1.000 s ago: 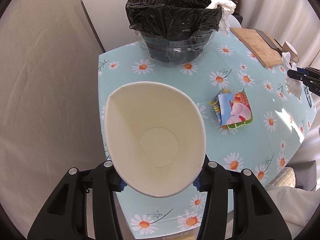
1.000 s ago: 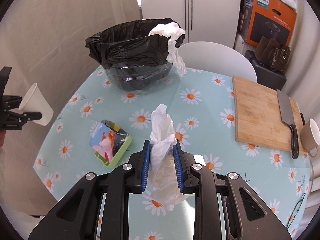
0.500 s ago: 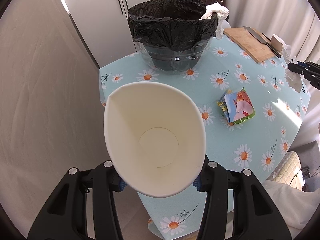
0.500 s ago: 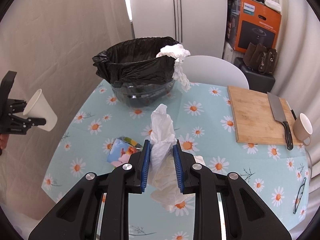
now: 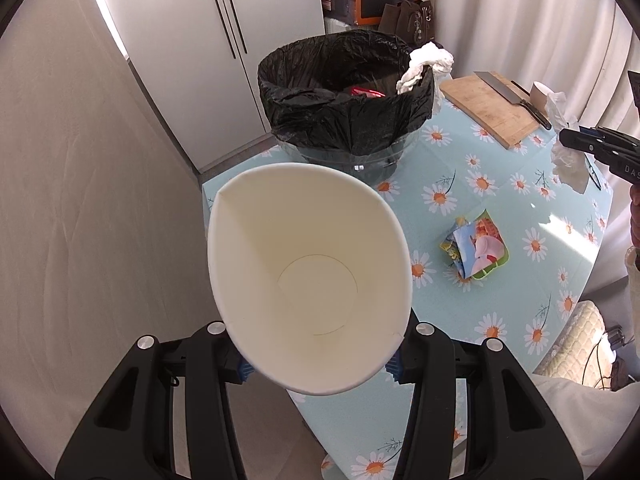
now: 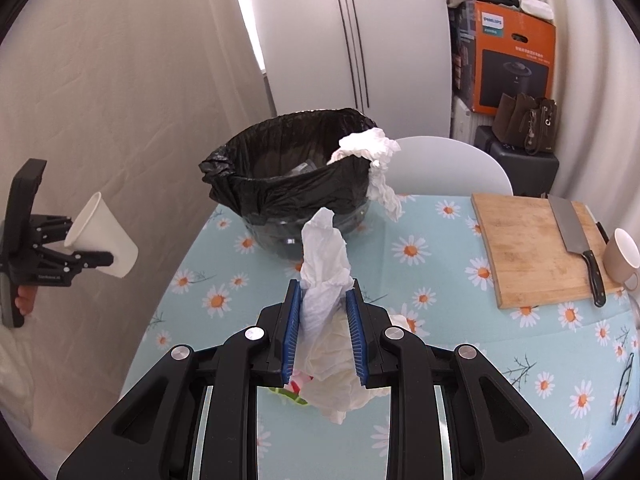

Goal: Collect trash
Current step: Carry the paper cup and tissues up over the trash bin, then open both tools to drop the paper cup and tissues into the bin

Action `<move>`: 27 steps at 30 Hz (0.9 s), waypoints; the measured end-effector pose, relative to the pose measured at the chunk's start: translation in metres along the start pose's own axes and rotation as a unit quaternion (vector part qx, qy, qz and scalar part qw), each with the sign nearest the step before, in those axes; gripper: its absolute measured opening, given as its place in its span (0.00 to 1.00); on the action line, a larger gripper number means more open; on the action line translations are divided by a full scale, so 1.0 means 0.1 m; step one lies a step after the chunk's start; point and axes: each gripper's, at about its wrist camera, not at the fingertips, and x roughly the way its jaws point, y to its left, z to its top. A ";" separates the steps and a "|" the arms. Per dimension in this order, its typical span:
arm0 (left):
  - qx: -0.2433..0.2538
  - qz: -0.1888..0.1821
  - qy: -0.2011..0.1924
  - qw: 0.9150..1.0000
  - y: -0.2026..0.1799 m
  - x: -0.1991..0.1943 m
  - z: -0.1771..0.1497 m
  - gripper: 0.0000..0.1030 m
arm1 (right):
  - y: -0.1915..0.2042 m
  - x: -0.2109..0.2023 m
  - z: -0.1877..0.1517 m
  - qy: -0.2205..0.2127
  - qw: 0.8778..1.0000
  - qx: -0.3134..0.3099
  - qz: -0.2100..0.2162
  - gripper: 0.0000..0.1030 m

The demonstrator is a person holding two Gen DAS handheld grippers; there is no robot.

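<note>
While both loads hang short of the bin (image 6: 296, 168) at 12 o'clock, carry each over the rim w/o easing grip: left gripper (image 5: 316, 364) is clamped on paper cup (image 5: 308, 280), long axis fwd, mouth at camera; right gripper (image 6: 322, 332) pinches tissue wad (image 6: 324, 280), upright.

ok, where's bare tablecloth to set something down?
Free: between the bin and cutting board, and the near right corner below the board. Crowded: the board itself, with cleaver and mug; the snack wrapper patch.
</note>
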 end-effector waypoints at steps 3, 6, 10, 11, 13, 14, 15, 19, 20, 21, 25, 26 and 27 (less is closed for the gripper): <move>0.005 -0.001 -0.008 1.000 0.03 0.01 0.18 0.48 | -0.02 0.04 0.22 -0.013 1.000 -0.005 0.008 0.21; 0.017 0.000 -0.010 1.000 0.07 0.07 0.40 0.48 | -0.07 0.11 0.47 -0.028 0.999 -0.003 0.018 0.21; 0.026 -0.012 -0.027 0.999 0.10 0.12 0.74 0.48 | -0.11 0.19 0.79 -0.053 0.998 0.003 0.045 0.21; 0.030 -0.009 -0.032 0.999 0.09 0.14 0.83 0.48 | -0.11 0.21 0.87 -0.062 0.997 0.003 0.045 0.21; 0.038 -0.017 -0.040 0.998 0.08 0.18 0.99 0.48 | -0.10 0.24 1.03 -0.082 0.995 -0.001 0.049 0.21; 0.043 -0.018 -0.047 0.998 0.07 0.19 1.06 0.48 | -0.10 0.25 1.10 -0.091 0.994 -0.003 0.053 0.21; 0.047 -0.019 -0.055 0.997 0.07 0.20 1.13 0.48 | -0.09 0.27 1.18 -0.100 0.993 -0.005 0.056 0.21; 0.044 -0.016 -0.086 0.995 0.07 0.26 1.37 0.48 | -0.07 0.42 1.46 -0.106 0.991 -0.024 0.075 0.21; 0.041 -0.015 -0.093 0.995 0.08 0.29 1.43 0.48 | -0.05 0.49 1.52 -0.102 0.991 -0.032 0.077 0.21; 0.035 -0.011 -0.099 0.994 0.10 0.33 1.48 0.48 | -0.04 0.55 1.57 -0.104 0.991 -0.042 0.074 0.21; -0.003 -0.021 -0.116 0.993 0.28 0.51 1.69 0.48 | 0.00 0.86 1.73 -0.091 0.991 -0.064 0.072 0.21; -0.008 -0.025 -0.121 0.992 0.32 0.55 1.73 0.48 | 0.01 0.94 1.76 -0.087 0.991 -0.068 0.078 0.21; -0.012 -0.033 -0.123 0.992 0.36 0.60 1.77 0.48 | 0.03 1.02 1.79 -0.085 0.991 -0.072 0.079 0.21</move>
